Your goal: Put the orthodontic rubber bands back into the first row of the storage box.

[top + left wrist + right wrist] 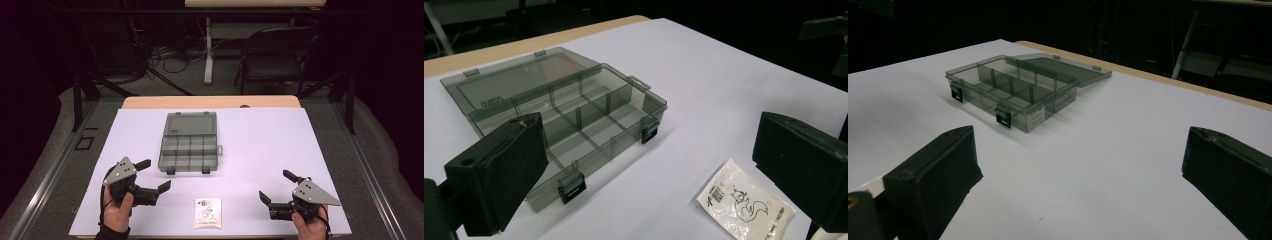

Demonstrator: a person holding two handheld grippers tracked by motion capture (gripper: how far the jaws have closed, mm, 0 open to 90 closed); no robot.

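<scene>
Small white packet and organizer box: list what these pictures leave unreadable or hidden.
- Small white packet: its print is too small in the high view; the left gripper view shows a drawn animal but blurred lettering, and a black finger covers its far corner.
- Organizer box: the lid label is too small to read in both gripper views.
- Box's near-left corner: hidden in the left gripper view by the other finger.

1. We see a smoky grey translucent compartment box (190, 146) lying flat on the white sheet, its hinged lid (191, 123) swung fully open and resting flat beyond the tray.
2. We count two rows of divided compartments, all empty, with two dark latches (572, 187) hanging from the near wall.
3. We find a small white printed sachet (208, 213) lying flat near the table's front edge, well apart from the box.
</scene>
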